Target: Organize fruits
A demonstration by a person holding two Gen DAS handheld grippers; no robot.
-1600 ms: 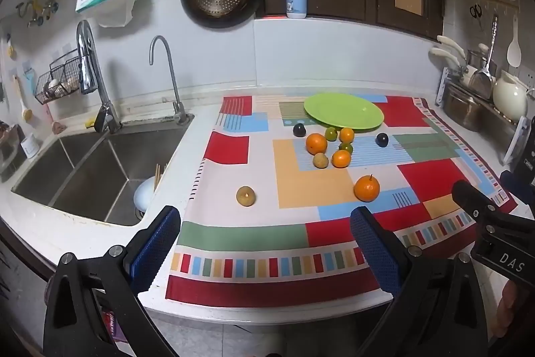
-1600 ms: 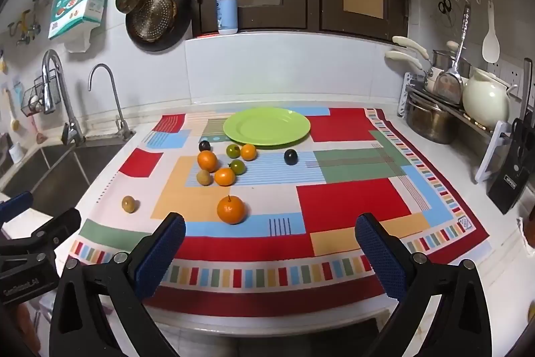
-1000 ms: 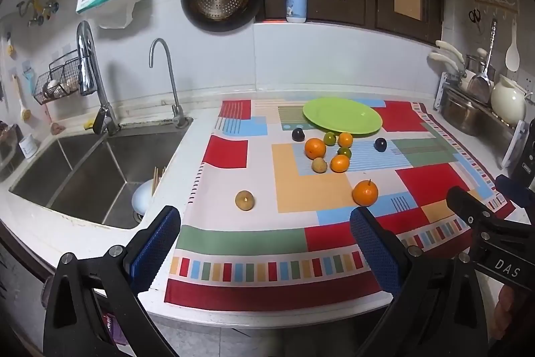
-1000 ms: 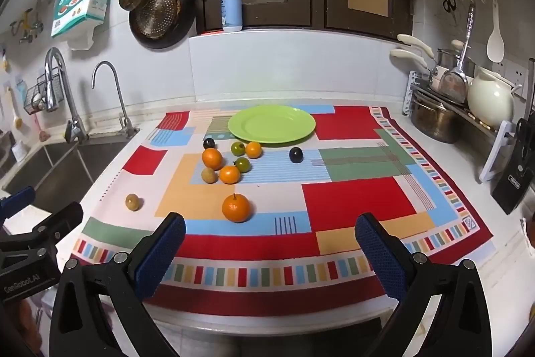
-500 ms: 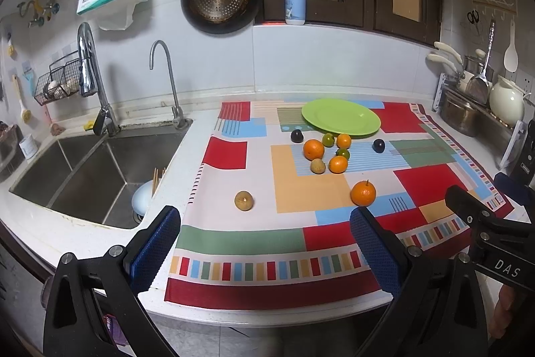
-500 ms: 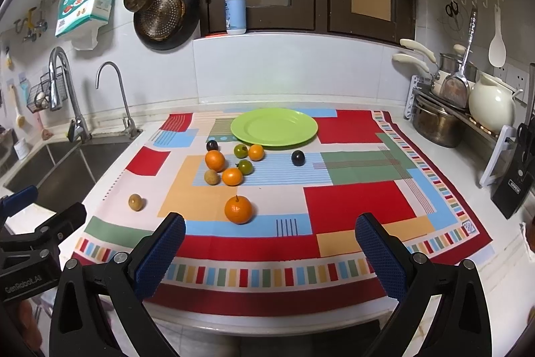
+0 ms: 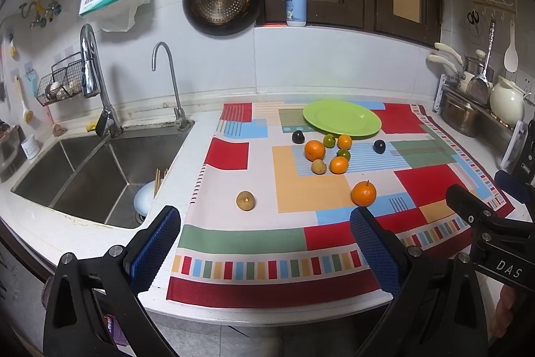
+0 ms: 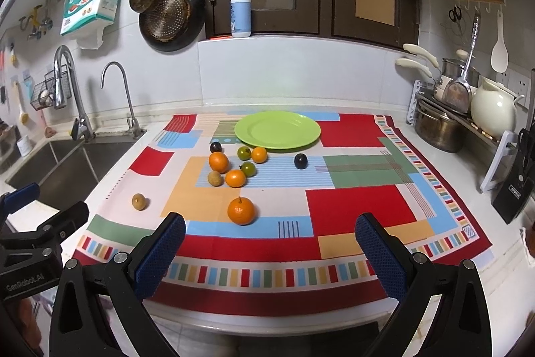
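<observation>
An empty green plate [image 7: 341, 122] [image 8: 277, 129] sits at the back of a colourful patterned cloth [image 8: 354, 209]. In front of it lie several small fruits: oranges, green ones, two dark plums [image 8: 300, 161] and brown longans. One orange with a stem [image 7: 363, 193] [image 8: 241, 211] lies nearest; a lone brown fruit [image 7: 245, 200] [image 8: 138, 201] lies to the left. My left gripper [image 7: 264, 243] and right gripper [image 8: 269, 251] are open and empty, held over the counter's front edge, well short of the fruit.
A steel sink [image 7: 87, 169] with taps lies left of the cloth. A pot rack [image 8: 444, 122], a cream jug [image 8: 493, 109] and a knife block [image 8: 516, 186] stand at the right. Pans hang on the back wall.
Both grippers have drifted slightly; the view of the cloth and fruit shifted a little. The jaws stayed open and no fruit moved.
</observation>
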